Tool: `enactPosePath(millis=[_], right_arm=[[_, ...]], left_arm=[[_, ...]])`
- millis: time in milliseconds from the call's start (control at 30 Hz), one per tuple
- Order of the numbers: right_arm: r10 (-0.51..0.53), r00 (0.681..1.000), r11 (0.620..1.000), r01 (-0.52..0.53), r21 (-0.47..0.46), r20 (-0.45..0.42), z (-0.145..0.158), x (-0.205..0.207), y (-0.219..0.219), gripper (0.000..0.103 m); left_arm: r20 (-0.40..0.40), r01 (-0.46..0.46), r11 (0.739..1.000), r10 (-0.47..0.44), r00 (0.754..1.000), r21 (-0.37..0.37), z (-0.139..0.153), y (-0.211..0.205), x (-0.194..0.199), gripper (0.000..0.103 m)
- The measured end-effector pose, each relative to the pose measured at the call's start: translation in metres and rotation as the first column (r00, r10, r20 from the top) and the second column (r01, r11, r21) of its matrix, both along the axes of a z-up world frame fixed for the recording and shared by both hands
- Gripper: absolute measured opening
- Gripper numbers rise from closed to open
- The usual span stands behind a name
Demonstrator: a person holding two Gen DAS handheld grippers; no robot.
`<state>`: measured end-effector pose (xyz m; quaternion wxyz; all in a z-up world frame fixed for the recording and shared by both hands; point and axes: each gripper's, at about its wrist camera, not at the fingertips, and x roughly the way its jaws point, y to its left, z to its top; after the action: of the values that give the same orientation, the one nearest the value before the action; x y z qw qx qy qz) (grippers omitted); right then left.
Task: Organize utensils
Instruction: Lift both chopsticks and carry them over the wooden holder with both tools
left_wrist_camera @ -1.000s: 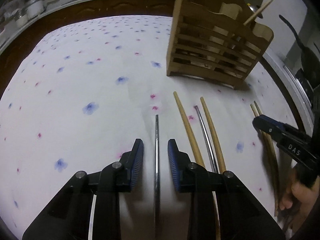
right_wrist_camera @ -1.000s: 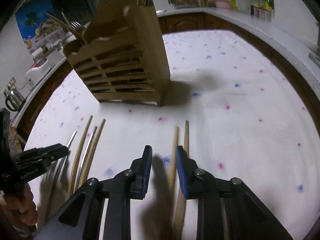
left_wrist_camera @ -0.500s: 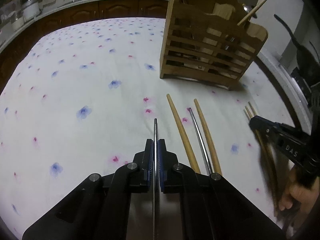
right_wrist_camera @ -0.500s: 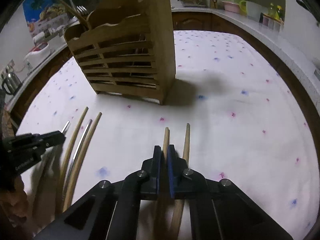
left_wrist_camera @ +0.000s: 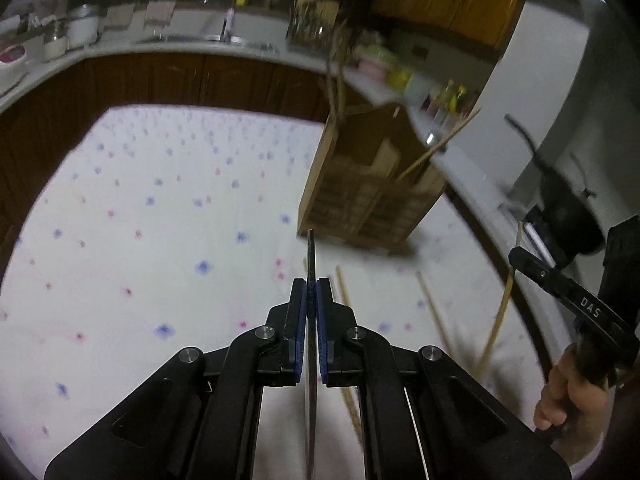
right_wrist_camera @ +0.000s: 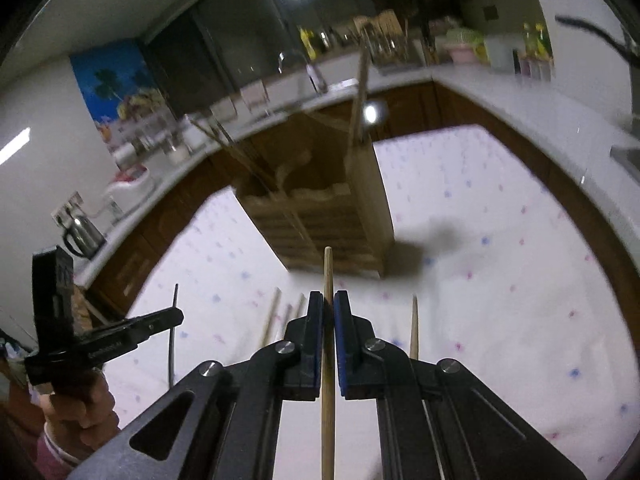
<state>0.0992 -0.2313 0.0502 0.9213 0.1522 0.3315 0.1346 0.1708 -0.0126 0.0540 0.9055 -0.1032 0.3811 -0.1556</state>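
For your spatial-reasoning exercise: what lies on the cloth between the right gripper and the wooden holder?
Only bare flowered cloth, in the right wrist view; the wooden chopstick clamped in the right gripper points across it toward the holder.

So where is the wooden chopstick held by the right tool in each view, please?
Left wrist view: at the right edge, the wooden chopstick slants up through the right tool.
Right wrist view: bottom centre, upright between the fingers.
Shared landmark: the wooden utensil holder on the flowered cloth.

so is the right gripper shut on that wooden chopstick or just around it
Shut on it: the right gripper pads press both sides of the wooden chopstick, lifted clear of the cloth.
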Motion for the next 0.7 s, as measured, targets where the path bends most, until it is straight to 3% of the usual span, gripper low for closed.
enactPosePath(millis=[300, 700], right_arm=[[-0.031, 0.988, 1.0, 0.03, 0.007, 0.153, 0.056, -0.015, -0.005, 0.006], [-0.057, 0.982, 0.998, 0.052, 0.032, 0.179, 0.062, -0.014, -0.012, 0.006]], left_arm=[[0.12, -0.009, 1.0, 0.011, 0.993, -0.016, 0.045, 0.007, -0.014, 0.004], [0.154, -0.019, 0.999, 0.023, 0.988, -0.028, 0.058, 0.01, -0.015, 0.004]])
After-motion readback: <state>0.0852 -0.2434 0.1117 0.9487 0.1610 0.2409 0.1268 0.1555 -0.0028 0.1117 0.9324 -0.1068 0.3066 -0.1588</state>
